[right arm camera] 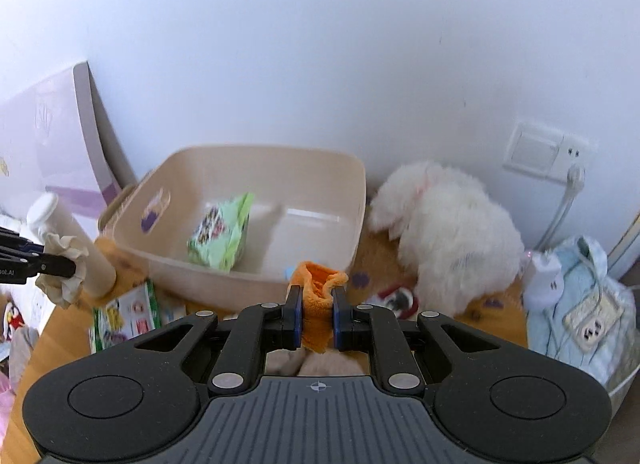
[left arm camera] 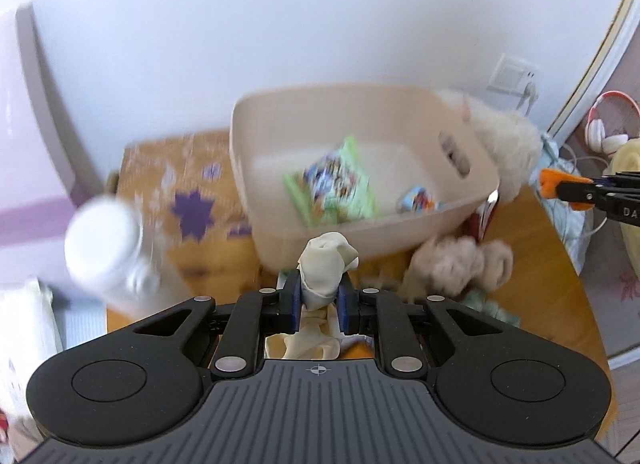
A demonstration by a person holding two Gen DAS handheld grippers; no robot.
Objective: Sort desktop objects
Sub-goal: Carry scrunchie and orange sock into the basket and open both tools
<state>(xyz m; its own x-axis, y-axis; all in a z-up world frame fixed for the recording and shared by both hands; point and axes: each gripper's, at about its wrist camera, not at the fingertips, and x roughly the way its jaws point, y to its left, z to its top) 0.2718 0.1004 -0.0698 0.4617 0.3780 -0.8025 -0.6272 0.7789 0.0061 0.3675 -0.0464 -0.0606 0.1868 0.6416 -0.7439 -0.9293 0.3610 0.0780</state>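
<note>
My left gripper is shut on a cream cloth and holds it above the wooden table, just in front of the beige plastic bin. The bin holds a green snack packet and a small blue packet. My right gripper is shut on an orange cloth, near the bin's front wall. The green packet shows inside it. The left gripper with the cream cloth shows at the left of the right wrist view.
A white-capped bottle stands left of the bin. A fluffy white plush lies right of it against the wall. Beige fluffy items lie on the table. A green packet lies in front of the bin. A pale blue bundle with a socket strip sits far right.
</note>
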